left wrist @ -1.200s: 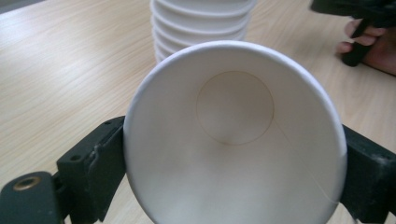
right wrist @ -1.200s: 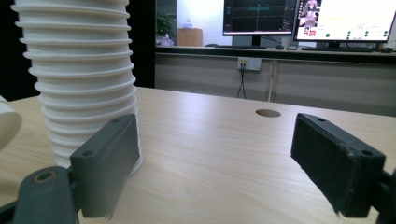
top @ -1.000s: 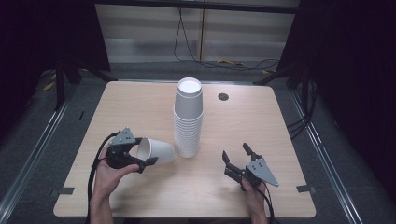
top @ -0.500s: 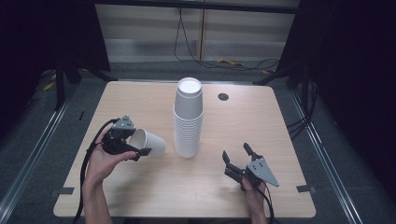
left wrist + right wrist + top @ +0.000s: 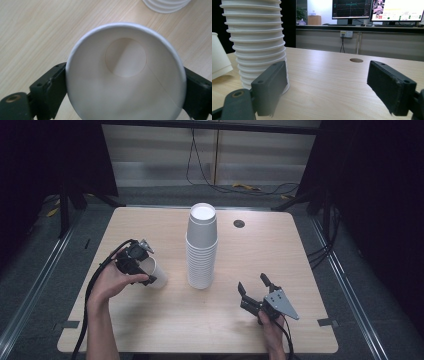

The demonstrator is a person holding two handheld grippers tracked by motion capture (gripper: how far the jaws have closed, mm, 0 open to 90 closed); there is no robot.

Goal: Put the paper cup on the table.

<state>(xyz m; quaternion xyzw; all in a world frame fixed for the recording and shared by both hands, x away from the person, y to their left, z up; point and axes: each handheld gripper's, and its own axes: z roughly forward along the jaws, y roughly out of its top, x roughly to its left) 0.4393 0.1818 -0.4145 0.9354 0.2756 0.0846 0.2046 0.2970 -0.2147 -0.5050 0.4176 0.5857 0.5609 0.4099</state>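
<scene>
You are working with one loose paper cup (image 5: 156,274) and one tall stack of cups (image 5: 201,251); about fifteen rims are showing on the stack in the right gripper view, though the exact number is hard to tell. There is one round cable hole (image 5: 239,223) in the wooden table (image 5: 280,255), behind and to the right of the stack.

You are holding the loose cup in your left gripper (image 5: 145,270), whose jaws are pressing on its wall from both sides near the rim. In the left gripper view the cup's open mouth (image 5: 125,72) is facing the camera, with the table showing beyond it. The cup is sitting over the table's left half, apart from the stack, to its left.

Your right gripper (image 5: 254,287) is staying low at the table's near right part, its jaws standing wide apart with nothing between them, pointing toward the stack's base (image 5: 257,50).
</scene>
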